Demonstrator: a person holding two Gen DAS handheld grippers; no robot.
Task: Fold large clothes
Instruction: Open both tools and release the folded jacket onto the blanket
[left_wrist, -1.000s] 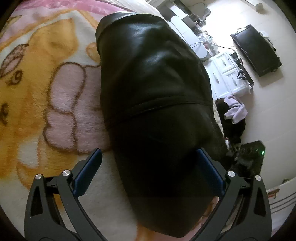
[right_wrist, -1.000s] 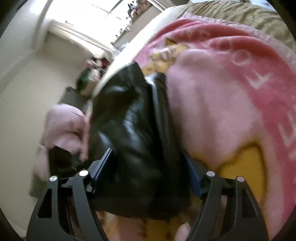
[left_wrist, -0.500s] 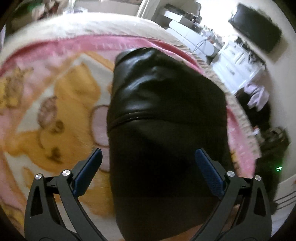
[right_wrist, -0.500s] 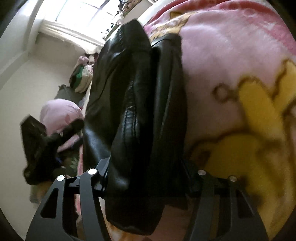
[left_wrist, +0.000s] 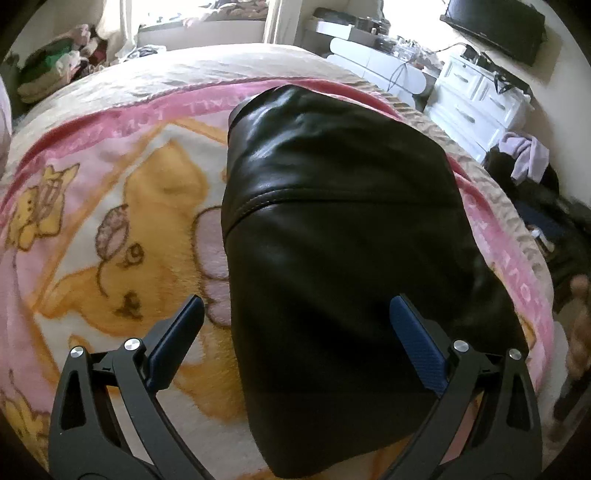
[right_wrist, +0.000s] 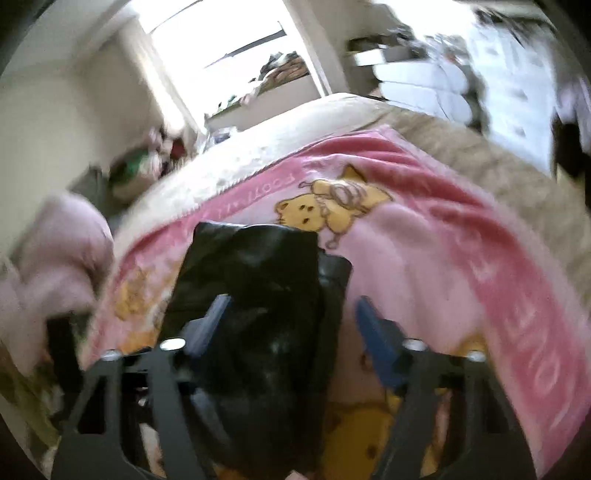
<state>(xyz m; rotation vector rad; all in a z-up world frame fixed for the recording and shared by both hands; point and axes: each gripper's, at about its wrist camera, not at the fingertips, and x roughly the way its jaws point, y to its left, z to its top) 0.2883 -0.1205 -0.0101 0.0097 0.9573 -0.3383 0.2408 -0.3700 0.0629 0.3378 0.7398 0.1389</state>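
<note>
1. Jacket (left_wrist: 332, 236): a black, glossy, leather-like garment folded into a compact oblong bundle. One stitched seam runs across its upper face, light glints off the creases near its far end, and a rolled edge shows at the far left corner.
2. Position of the jacket: it lies on the blanket (left_wrist: 110, 206), toward the side of the bed nearest the white dresser (left_wrist: 476, 99); its near end reaches down between the fingers of the left tool (left_wrist: 295, 343).
3. Left tool: the blue-padded fingers stand wide apart, one on each side of the bundle. From this view I cannot tell whether the pads touch the leather.
4. Right wrist view: the frame is blurred. The jacket (right_wrist: 258, 280) appears here as a dark, layered bundle with a second, narrower fold showing along its right edge.
5. Right tool (right_wrist: 291, 328): the fingers are spread wide. The left finger lies over the leather; the right finger sits just beside the bundle, over the blanket (right_wrist: 424, 266).
6. Blanket: pink-bordered fleece with yellow cartoon bears, spread over a beige bedspread (left_wrist: 207, 74).
</note>
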